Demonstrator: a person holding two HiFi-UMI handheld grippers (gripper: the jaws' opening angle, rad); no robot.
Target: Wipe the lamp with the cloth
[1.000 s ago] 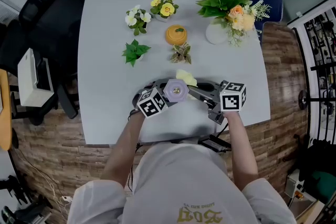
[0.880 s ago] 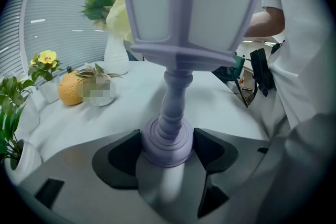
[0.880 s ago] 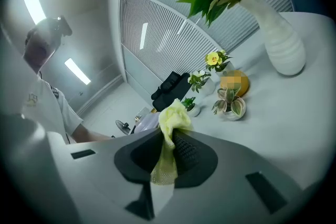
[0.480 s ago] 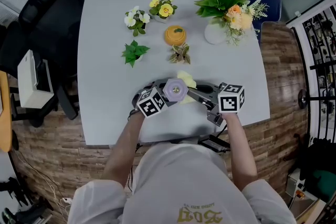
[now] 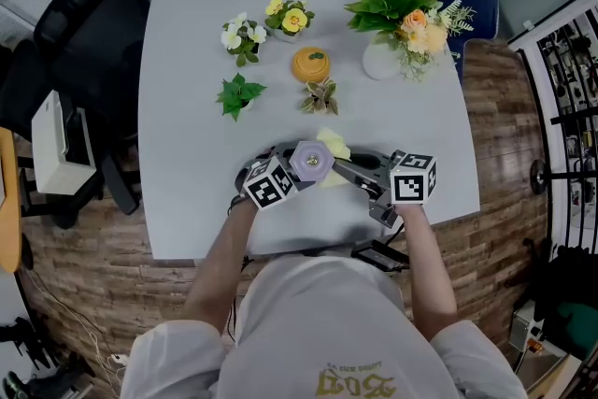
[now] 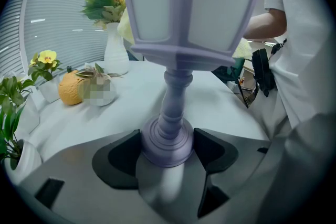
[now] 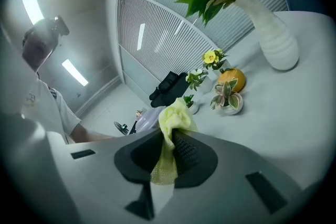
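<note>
Now | left gripper (image 6: 168, 153) low, fingers clamping lamp (image 6: 189, 2) base; right gripper (image 7: 169, 157) beside it, fingers pinching cloth (image 7: 176, 115)

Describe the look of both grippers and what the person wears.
The left gripper and right gripper have grey bodies with black padded jaws. Each carries a white cube printed with black square markers. The person wears a pale short-sleeved shirt.

From my left claw (image 6: 168, 147), the lamp (image 6: 181, 34) is cut off at the top edge. From overhead it hides most of the cloth (image 5: 334, 143).
</note>
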